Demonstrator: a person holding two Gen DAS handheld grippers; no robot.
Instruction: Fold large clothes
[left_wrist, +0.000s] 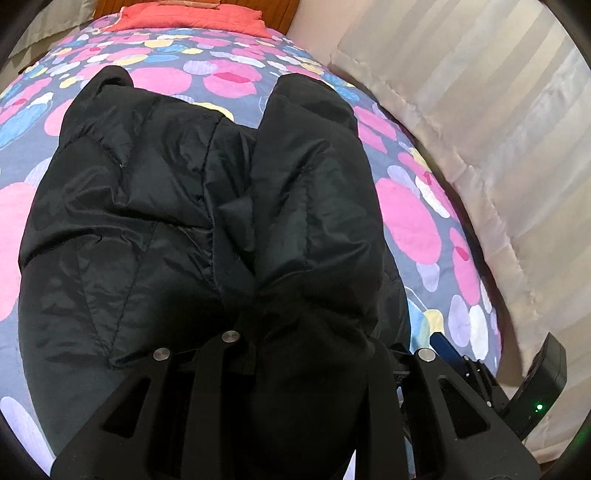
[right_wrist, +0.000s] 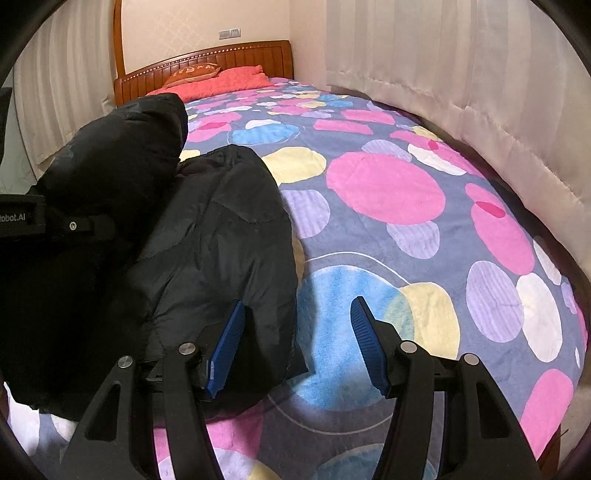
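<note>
We see a big black puffy jacket (left_wrist: 155, 206) made of shiny quilted cloth. It lies on a bed with a soft blanket (right_wrist: 388, 192) that is grey-blue with pink, yellow, blue and purple circles.

In the left wrist view, our left tongs (left_wrist: 291, 354) are closed on a thick bunch of the black jacket. The cloth fills the gap between the two fingers and hides their tips. One puffy part of the jacket runs straight up from the left tongs, away from us. The wide body of the jacket spreads out ahead and to the left of them.

In the right wrist view, our right tongs (right_wrist: 299, 343) stand apart. Their blue ribbed pads (right_wrist: 364, 339) do not press on anything. The left pad sits over the jacket's near right edge, and we cannot tell if it touches it. The right pad is over the bare blanket, above a big blue circle. Most of the jacket lies to the left of the right tongs. The black body of the left tongs shows at the far left, beside the raised puffy part.

Far ahead of both tongs lie a red quilted pillow (right_wrist: 225, 83) and a brown wooden headboard (right_wrist: 221, 59). A pale striped curtain (right_wrist: 461, 70) hangs to the right of the bed.
</note>
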